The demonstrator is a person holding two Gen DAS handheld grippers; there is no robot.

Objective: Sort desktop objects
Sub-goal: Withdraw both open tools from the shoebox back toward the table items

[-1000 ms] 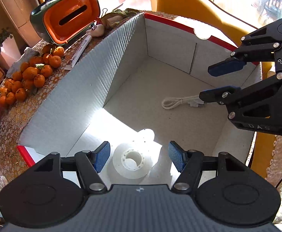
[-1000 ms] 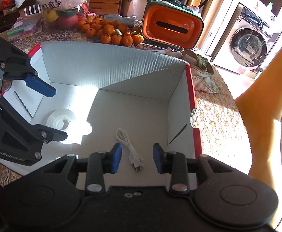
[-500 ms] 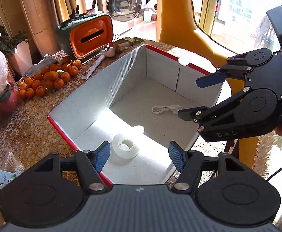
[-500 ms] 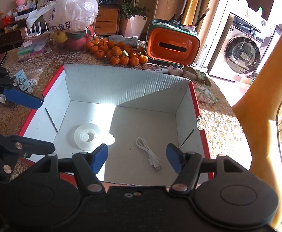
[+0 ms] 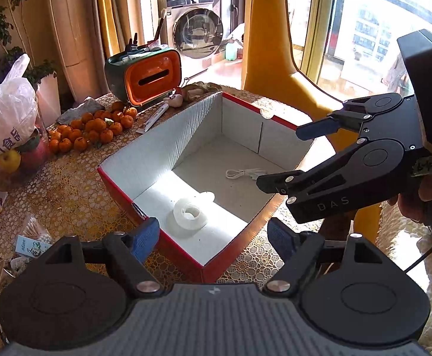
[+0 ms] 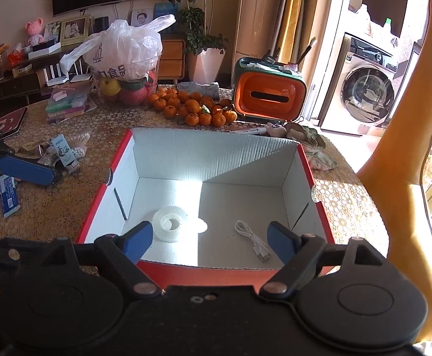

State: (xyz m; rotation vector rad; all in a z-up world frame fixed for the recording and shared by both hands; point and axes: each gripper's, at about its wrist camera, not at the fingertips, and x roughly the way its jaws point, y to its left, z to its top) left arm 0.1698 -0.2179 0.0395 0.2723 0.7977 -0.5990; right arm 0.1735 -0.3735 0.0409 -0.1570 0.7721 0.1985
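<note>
Both tools stand spread and carry nothing. The left gripper [image 5: 213,237] hangs above the near corner of the box [image 6: 257,271]; the right gripper [image 6: 210,237] hangs above the box's near wall, and in the left wrist view it shows at 3 o'clock, held by a hand [image 5: 429,195].

Contents of the box, counted: one roll of clear tape [image 6: 170,224], lying flat at 7 o'clock on the floor in a patch of sun; one white USB cable [image 6: 253,241], loosely coiled at 5 o'clock. The two lie apart and do not touch.

Unsorted items on the table [image 6: 67,207], at 9 o'clock of the box: one bag of cotton swabs [image 6: 79,144], one small carton [image 6: 64,154], one blue wrapped packet [image 6: 8,195]. Other wrappers beside them are too cluttered to count. Beyond the box at 12 o'clock: one pile of mandarins [image 6: 192,108], the number not countable, and one orange-and-green tissue box [image 6: 270,95].

Risks, as judged:
- The small items lie tight together; a wide pinch could take two at once or push the neighbours away.
- The swab bag is soft and slack; a pinch on loose film could slip.
- The left tool's lower finger sits close to the box rim; a low swing outward could knock or drag the light cardboard.
- The two tools work near each other and could collide over the box.
</note>
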